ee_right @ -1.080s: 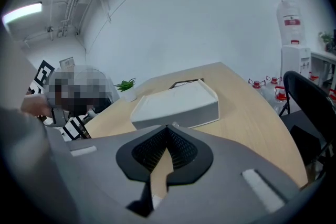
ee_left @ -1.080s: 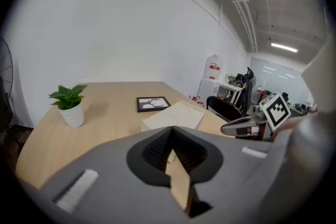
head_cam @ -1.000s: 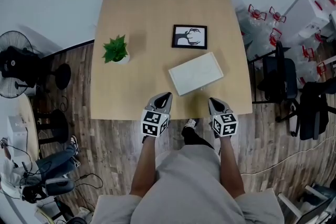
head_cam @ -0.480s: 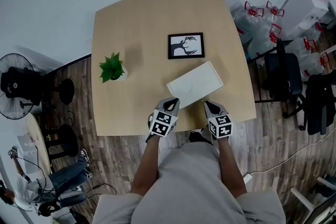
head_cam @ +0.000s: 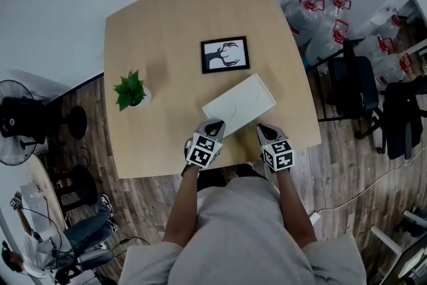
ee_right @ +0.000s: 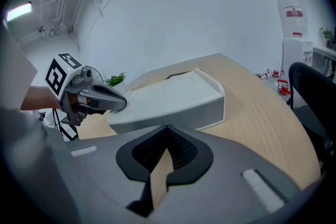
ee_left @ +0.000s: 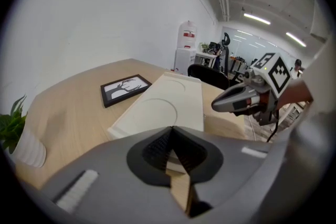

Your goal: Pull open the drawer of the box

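Wood-plank flooring surrounds a tan table (head_cam: 167, 10), with chairs and clutter off to the sides. On the table the white box (head_cam: 239, 105) lies slantwise near the front edge. Its drawer looks shut, though no handle or seam shows in any view. Behind the box is a black frame (head_cam: 225, 54), and well to its left stands a small plant (head_cam: 130, 89).

The left gripper (head_cam: 214, 124) is at the box's near left corner, its tip touching or just short of it; I cannot tell which. The right gripper (head_cam: 261, 128) is just beside the near right end. Both have their jaws pressed together on nothing.

I judge this to be the approach step, since neither gripper has a hold. Next, 1 gripper likely needs to spread its jaws and find the drawer front while the other steadies the box.
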### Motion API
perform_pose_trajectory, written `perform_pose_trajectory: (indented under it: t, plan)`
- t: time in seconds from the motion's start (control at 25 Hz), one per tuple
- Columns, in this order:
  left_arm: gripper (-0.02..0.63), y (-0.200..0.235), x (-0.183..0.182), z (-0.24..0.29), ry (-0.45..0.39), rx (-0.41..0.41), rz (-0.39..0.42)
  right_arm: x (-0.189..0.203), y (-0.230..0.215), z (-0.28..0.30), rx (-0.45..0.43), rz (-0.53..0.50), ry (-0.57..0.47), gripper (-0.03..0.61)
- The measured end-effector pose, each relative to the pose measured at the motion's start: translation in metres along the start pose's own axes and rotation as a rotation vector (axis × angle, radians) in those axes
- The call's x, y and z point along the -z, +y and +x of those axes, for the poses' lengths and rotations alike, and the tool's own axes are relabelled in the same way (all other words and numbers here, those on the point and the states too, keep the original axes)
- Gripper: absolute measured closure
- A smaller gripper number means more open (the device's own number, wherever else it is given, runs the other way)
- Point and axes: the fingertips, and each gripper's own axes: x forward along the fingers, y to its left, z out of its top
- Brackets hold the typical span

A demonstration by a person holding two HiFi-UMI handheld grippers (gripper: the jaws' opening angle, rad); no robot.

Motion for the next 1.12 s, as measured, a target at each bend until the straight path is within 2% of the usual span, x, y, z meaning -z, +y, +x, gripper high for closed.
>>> perform_pose_trajectory:
  t: [0.28, 0.48, 0.8, 1.0, 1.12]
  plan:
    - [0.561, -0.003, -0.003, 0.002, -0.004, 0.034, 0.036, -0.008, 0.004, 0.003, 0.017, -0.062, 0.009, 0.575]
    - [0.561, -0.003, 0.002, 0.006, 0.022, 0.086, 0.055, -0.003, 0.007, 0.002, 0.064, -0.038, -0.018, 0.575]
    - [0.561, -0.004, 0.001, 0.007, 0.010, 0.087, 0.079, 0.024, 0.020, 0.003, 0.049, -0.061, 0.021, 0.575]
    - [0.561, -0.006, 0.001, 0.007, -0.020, 0.059, 0.088, 0.024, 0.021, 0.008, 0.058, -0.089, 0.017, 0.572]
    - [0.561, -0.012, -0.004, 0.002, -0.021, 0.070, 0.072, 0.022, 0.023, 0.010, 0.060, -0.106, 0.025, 0.540]
